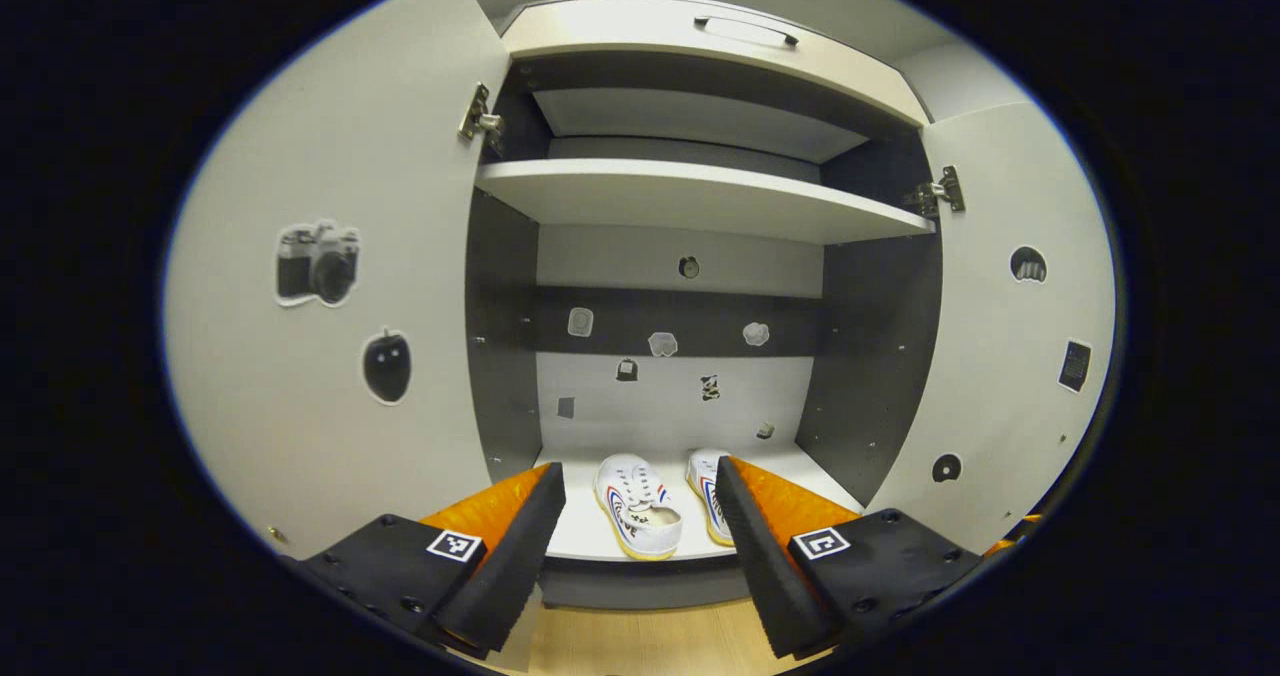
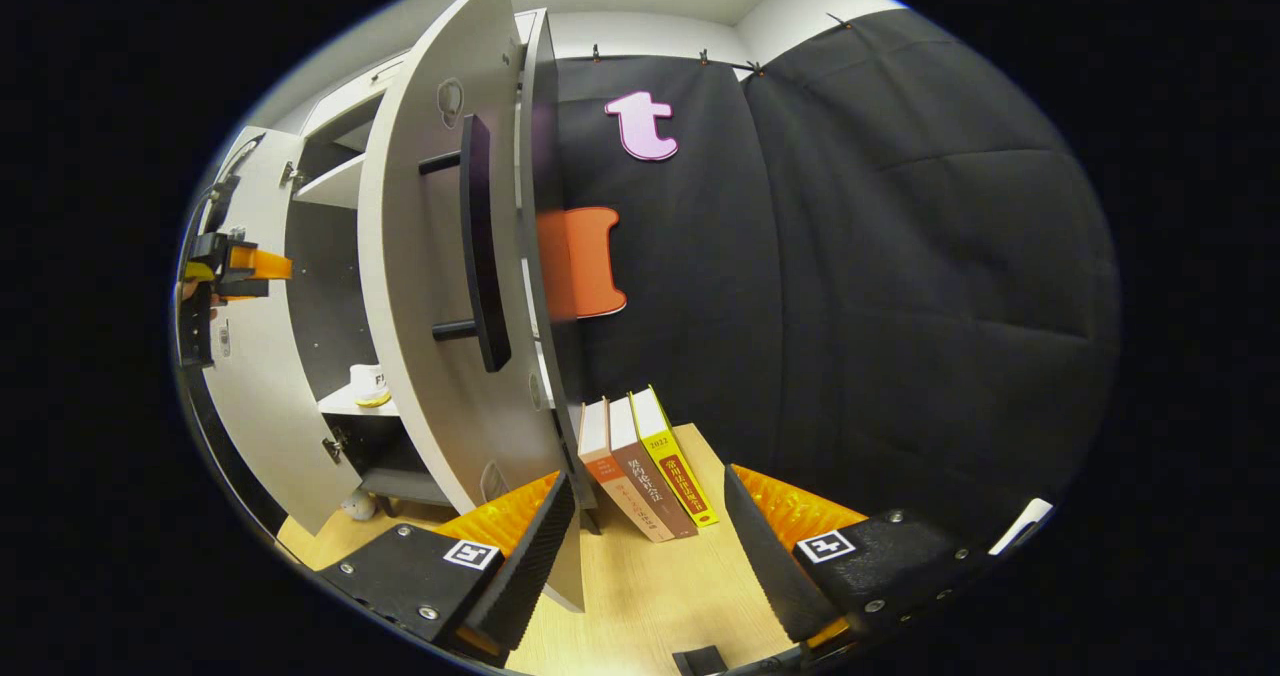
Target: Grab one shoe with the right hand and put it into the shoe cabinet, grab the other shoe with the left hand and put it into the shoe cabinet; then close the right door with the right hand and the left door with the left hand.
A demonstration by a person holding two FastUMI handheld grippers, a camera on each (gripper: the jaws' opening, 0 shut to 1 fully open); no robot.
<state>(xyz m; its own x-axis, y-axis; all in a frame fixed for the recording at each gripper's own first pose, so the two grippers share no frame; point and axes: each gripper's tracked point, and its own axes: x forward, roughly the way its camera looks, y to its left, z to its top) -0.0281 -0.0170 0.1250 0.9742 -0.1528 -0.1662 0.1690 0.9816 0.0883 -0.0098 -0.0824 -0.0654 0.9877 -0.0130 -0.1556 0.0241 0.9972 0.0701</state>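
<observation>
Spread wide with nothing between its fingers, the left gripper (image 1: 640, 546) hangs just in front of the open white shoe cabinet (image 1: 700, 196), squared up to the bottom shelf (image 1: 590, 531) where both white canvas shoes with yellow soles (image 1: 640, 506) sit side by side near the shelf's front edge, toes pointing inward; that placement suggests the stowing part is done and only the doors remain. On either side, the white left door with camera and apple stickers (image 1: 320, 286) and the white right door (image 1: 1010, 336) stand fully swung out. In the right gripper view, the right gripper (image 2: 648, 546) is likewise parted and empty, poised beside the outer face of the right door, close to its lower edge and below its long black bar handle (image 2: 478, 246), probably so it can push that panel closed. Three upright books (image 2: 645, 466) lean near the cabinet's side on the wooden floor (image 2: 650, 596).
</observation>
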